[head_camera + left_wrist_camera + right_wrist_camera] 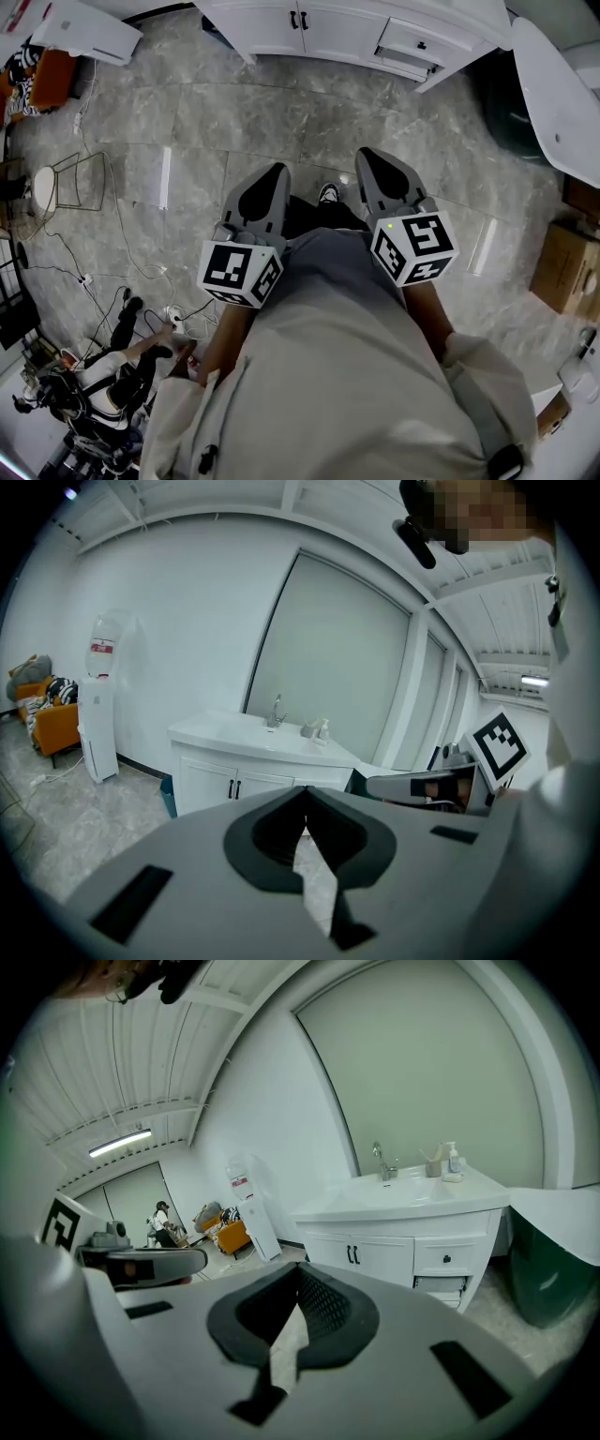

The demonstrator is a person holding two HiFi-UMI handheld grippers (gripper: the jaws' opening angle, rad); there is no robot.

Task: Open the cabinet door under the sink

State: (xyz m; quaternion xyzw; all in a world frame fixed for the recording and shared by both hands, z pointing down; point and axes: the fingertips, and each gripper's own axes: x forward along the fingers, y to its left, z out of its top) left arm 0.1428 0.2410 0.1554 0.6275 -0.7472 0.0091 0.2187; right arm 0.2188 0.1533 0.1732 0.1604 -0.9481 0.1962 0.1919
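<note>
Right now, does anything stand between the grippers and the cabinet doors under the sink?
Nothing visible. Only bare floor separates the left gripper and right gripper from the closed cabinet doors.

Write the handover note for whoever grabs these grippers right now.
Left gripper: shut, empty.
Right gripper: shut, empty.
Both are held in front of the body, well short of the vanity.
Cabinet doors under the sink: closed, black handles side by side at the middle.
Done: nothing.
Left: walk up, open a gripper, grasp a handle, pull a door open.
</note>
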